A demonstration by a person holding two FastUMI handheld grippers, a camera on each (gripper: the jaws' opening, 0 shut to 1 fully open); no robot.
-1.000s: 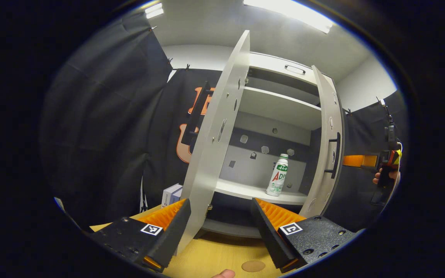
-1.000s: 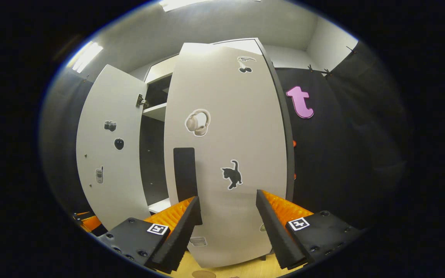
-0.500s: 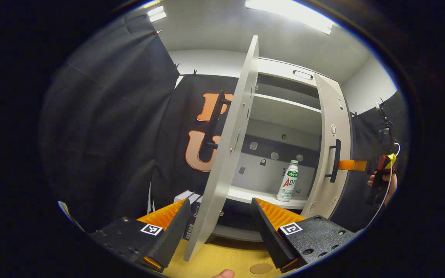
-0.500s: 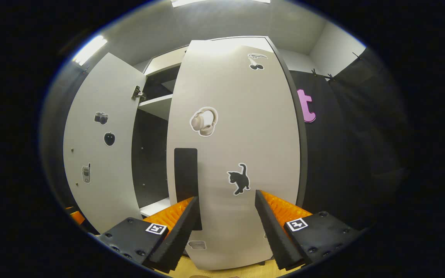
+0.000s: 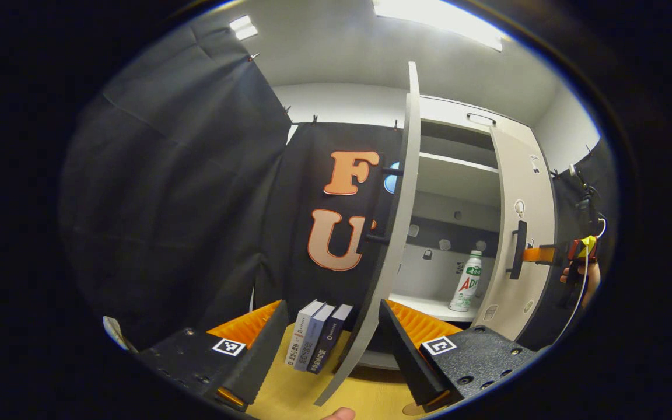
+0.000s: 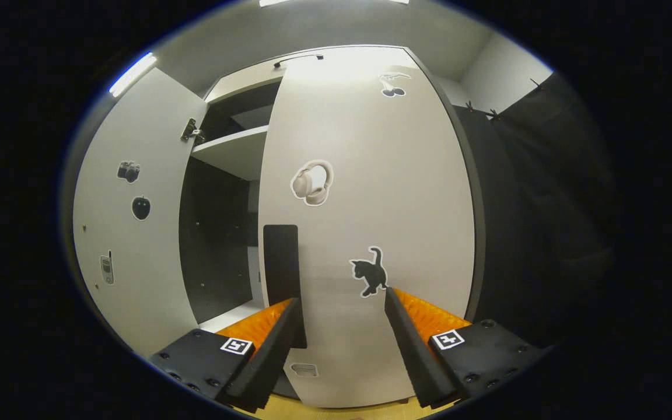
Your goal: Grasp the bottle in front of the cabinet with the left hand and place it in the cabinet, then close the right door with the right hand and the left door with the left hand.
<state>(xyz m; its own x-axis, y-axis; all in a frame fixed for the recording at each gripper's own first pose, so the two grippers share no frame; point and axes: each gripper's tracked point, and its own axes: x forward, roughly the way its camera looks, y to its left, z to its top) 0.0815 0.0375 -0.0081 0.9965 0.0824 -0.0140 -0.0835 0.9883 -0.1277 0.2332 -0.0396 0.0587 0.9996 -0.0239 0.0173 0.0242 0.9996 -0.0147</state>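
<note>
The bottle (image 5: 468, 281) is standing upright on a cabinet (image 5: 458, 175) shelf, well beyond the left tool (image 5: 331, 344), whose fingers are gaping wide around the left door's (image 5: 391, 245) edge. The right tool (image 6: 342, 341), also wide, is facing the right door (image 6: 365, 221) beside its handle (image 6: 282, 274).

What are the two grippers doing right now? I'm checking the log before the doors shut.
Left gripper: jaws open, holding nothing.
Right gripper: jaws open, holding nothing, facing the right door.
</note>
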